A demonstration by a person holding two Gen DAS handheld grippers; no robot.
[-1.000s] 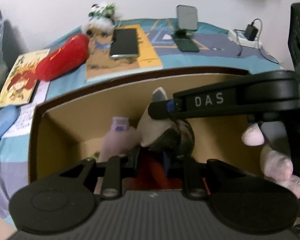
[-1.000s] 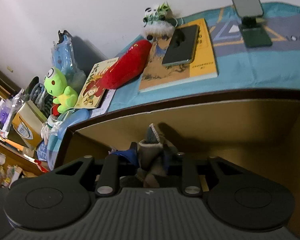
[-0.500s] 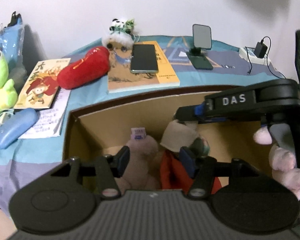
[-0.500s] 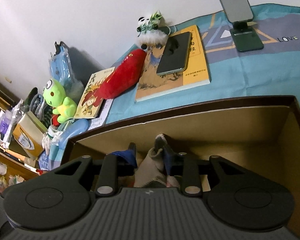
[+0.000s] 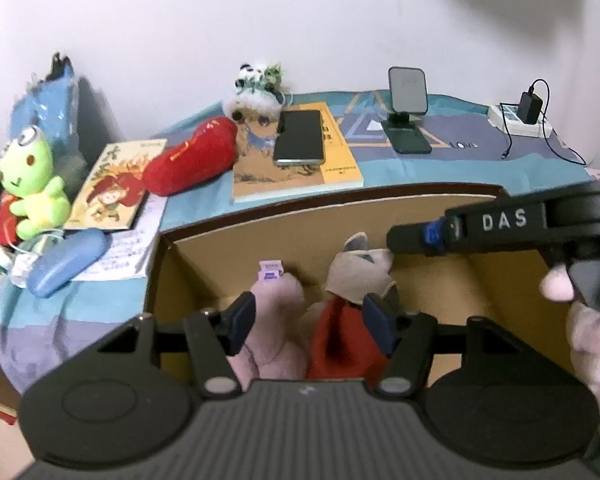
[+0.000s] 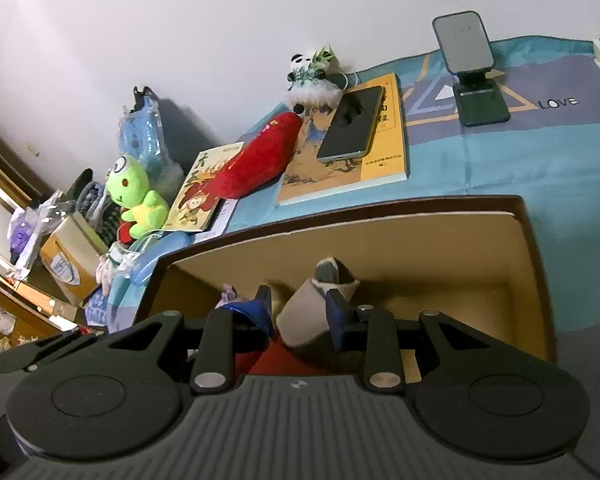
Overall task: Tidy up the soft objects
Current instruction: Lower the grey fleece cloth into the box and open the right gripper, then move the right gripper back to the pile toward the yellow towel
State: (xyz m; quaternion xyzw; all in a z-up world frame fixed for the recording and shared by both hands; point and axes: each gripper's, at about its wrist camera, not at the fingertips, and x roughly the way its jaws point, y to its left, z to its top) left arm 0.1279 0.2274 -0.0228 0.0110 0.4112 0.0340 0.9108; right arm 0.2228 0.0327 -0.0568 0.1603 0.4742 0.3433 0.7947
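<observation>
An open cardboard box (image 5: 340, 196) holds a pink plush (image 5: 276, 320) with a tag and a grey-beige plush (image 5: 356, 276) in red cloth. My left gripper (image 5: 308, 322) hovers over both; its jaws are opening and press on nothing. In the left wrist view my right gripper (image 5: 396, 238) reaches in from the right, its tip beside the grey plush's head. In the right wrist view the right gripper (image 6: 300, 312) stands open, and the grey plush (image 6: 304, 316) shows lower down between its fingers. A red chili plush (image 5: 192, 156), a green frog (image 5: 32, 184) and a panda plush (image 5: 258, 88) lie on the table.
Behind the box lies a yellow book (image 5: 340, 168) with a phone (image 5: 300, 136) on it. A phone stand (image 5: 406, 112) and a power strip (image 5: 516, 120) stand at the back right. A picture book (image 5: 116, 188), a blue case (image 5: 68, 260) and clutter crowd the left edge.
Both grippers have drawn up and back from the box. The left jaws opened wide off the plush. The right jaws let go of the grey plush's head, and the plush stays in the box.
</observation>
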